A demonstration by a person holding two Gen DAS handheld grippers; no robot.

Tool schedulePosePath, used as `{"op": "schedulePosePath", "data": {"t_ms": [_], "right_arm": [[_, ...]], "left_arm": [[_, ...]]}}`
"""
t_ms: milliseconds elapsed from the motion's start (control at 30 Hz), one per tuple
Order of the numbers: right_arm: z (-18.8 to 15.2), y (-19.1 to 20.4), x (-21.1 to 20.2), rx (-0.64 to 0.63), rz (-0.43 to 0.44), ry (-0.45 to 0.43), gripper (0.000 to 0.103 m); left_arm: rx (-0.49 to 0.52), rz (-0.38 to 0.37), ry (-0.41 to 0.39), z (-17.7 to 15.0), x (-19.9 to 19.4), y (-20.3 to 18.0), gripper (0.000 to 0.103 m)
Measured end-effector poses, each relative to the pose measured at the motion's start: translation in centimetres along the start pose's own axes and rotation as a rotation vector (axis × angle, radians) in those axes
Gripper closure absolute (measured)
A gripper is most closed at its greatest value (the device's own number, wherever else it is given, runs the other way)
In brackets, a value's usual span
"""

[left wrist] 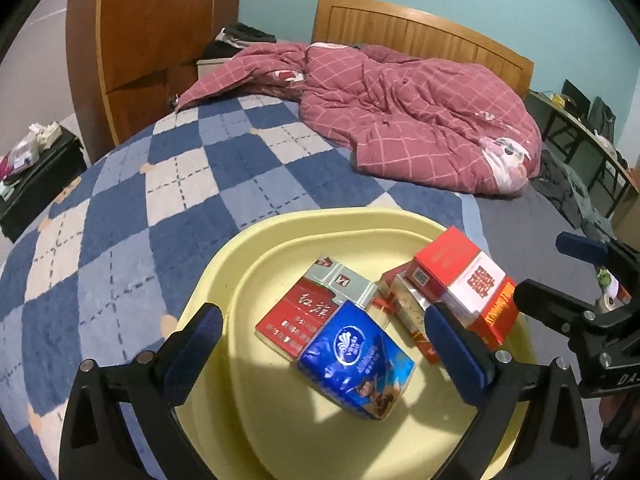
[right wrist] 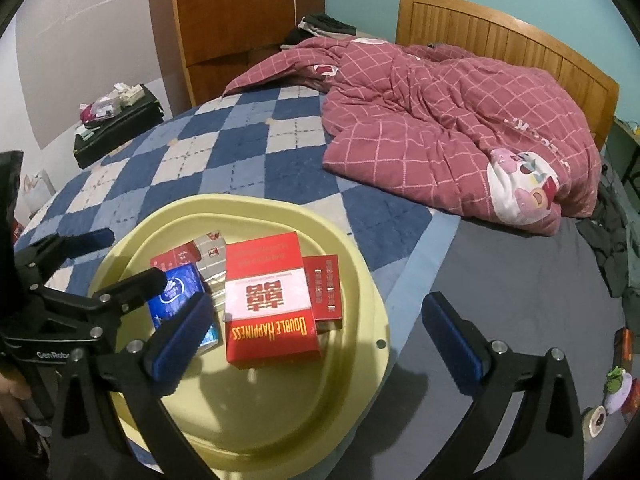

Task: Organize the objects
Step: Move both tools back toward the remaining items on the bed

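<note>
A yellow basin sits on the bed. In it lie a blue tissue pack, a red and silver carton, a red Double Happiness box and a red packet under it. My left gripper is open above the basin, its fingers either side of the tissue pack. My right gripper is open and empty over the basin's right rim; it also shows at the right of the left wrist view.
A blue checked blanket covers the bed, with a crumpled pink quilt behind. Small items lie on grey sheet at right. A black side table stands left; a wooden wardrobe beyond.
</note>
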State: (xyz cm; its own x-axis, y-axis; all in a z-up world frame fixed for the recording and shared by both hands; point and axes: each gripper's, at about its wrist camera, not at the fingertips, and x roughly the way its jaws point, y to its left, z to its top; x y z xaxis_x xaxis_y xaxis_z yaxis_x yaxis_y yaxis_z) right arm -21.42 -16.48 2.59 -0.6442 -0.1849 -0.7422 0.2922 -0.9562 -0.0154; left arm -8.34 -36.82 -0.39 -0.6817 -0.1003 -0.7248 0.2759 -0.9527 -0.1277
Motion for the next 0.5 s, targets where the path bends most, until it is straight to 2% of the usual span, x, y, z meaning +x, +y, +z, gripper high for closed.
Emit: {"op": "schedulePosePath", "data": {"t_ms": [167,500], "right_arm": [[-0.5,-0.5,-1.6,0.021,-0.013,-0.014,0.000],[-4.5,-5.0,-8.3,0.105,-0.075,-0.035,0.000]], "left_arm": [[0.010,-0.018,-0.019,0.2,-1.2,-0.9,0.000],[0.066,-0.148,-0.060,-0.6,-5.6,-6.1,0.000]]}}
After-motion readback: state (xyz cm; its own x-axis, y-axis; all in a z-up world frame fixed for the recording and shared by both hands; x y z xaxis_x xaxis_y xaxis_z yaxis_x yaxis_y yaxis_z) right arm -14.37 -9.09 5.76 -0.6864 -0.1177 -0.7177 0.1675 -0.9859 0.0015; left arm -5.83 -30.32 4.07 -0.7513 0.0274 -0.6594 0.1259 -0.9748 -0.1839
